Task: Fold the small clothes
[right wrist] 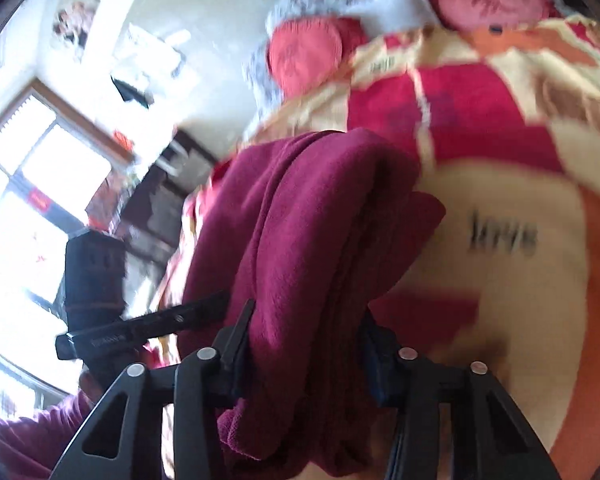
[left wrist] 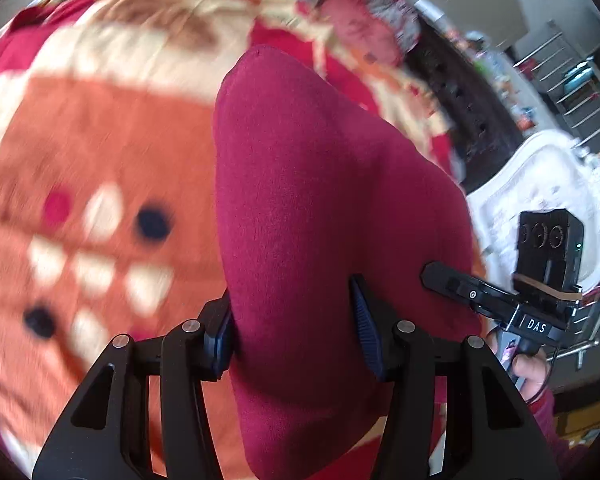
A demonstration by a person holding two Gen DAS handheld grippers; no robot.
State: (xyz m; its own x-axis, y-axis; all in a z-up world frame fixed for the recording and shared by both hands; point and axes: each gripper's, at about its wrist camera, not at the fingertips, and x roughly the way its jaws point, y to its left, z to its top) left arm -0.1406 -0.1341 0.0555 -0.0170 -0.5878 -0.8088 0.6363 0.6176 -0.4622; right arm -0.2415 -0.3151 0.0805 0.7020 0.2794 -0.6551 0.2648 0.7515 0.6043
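Two tools, left tool (left wrist: 296,332) and right tool (right wrist: 308,344), each clamp the maroon garment (left wrist: 320,200) above the bed's blanket (left wrist: 100,140); bunched fabric ahead could slip free.

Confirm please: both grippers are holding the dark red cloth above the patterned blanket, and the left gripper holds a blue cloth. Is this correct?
Not fully. The left gripper does not hold a blue cloth: the left wrist view shows it closed on the same dark red cloth; only its finger pads are blue. The right gripper also clamps the dark red cloth, above the patterned blanket.
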